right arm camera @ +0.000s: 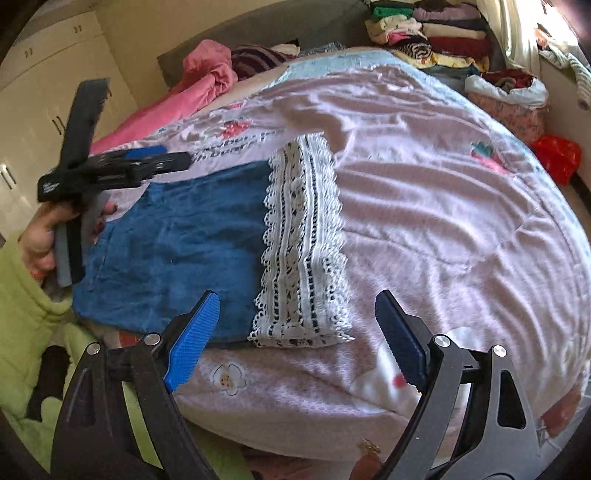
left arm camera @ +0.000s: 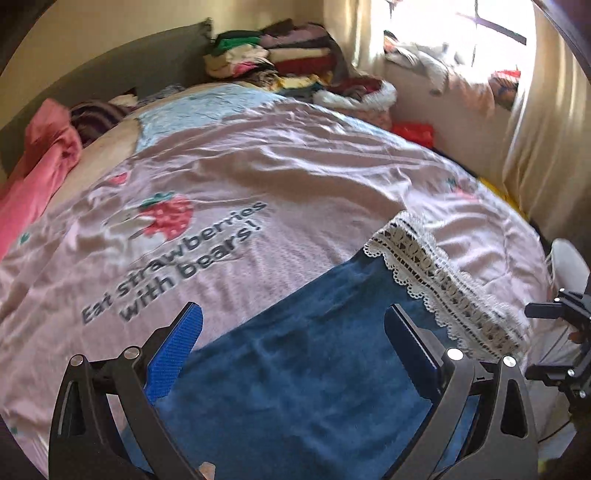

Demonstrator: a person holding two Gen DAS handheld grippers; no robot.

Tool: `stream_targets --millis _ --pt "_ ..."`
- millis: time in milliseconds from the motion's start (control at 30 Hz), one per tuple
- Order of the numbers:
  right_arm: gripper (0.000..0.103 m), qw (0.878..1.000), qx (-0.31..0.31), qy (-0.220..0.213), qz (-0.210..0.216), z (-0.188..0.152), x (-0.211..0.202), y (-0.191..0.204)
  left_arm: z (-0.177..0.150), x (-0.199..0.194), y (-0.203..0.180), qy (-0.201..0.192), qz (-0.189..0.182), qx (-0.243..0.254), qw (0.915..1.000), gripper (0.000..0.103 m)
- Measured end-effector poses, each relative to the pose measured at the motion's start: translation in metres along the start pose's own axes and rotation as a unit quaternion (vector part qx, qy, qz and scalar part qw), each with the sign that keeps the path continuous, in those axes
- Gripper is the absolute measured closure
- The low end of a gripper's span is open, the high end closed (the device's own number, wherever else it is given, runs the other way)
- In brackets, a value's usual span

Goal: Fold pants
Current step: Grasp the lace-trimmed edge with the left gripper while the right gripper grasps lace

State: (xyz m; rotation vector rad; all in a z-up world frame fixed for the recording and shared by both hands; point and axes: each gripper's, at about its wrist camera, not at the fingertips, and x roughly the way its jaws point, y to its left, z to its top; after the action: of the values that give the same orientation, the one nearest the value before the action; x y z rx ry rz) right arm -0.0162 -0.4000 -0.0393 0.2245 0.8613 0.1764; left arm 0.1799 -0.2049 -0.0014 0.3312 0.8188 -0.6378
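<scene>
Clothes pile sits at the bed's far end. Blue pants lie flat near the front edge. Left tool hovers wide above them; right tool wide beside.

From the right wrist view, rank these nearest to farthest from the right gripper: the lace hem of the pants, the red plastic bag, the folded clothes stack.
Measured from the right gripper:
1. Lace hem of the blue pants, just ahead between the open fingers.
2. Red plastic bag, off the bed's right edge.
3. Folded clothes stack, at the far head end, upper right.
</scene>
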Motion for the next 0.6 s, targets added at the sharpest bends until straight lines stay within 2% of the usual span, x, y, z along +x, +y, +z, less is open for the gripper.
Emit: stream_targets --millis 267,400,467,533,567,600 --pt "0.023 1.000 0.011 0.013 0.010 -0.002 0.018 0.000 0.018 0.042 -0.013 0.022 -0.037 0.028 0.9987 0.005" --pt "0.023 0.999 0.019 0.020 0.016 -0.003 0.028 -0.003 0.023 0.064 -0.010 0.036 -0.056 0.017 0.9977 0.006" --pt "0.033 0.999 0.011 0.025 0.025 -0.003 0.032 0.000 0.023 0.073 -0.006 0.042 -0.071 0.003 0.9966 0.007" --pt "0.036 0.999 0.001 0.022 0.028 -0.002 0.031 0.002 0.020 0.079 -0.004 0.052 -0.085 -0.004 0.9950 0.025" --pt "0.041 0.999 0.001 0.019 0.030 -0.001 0.030 0.002 0.018 0.081 -0.005 0.056 -0.093 -0.004 0.9941 0.034" --pt "0.043 0.999 0.003 0.018 0.033 0.001 0.031 0.000 0.016 0.084 -0.007 0.060 -0.099 0.000 0.9933 0.038"
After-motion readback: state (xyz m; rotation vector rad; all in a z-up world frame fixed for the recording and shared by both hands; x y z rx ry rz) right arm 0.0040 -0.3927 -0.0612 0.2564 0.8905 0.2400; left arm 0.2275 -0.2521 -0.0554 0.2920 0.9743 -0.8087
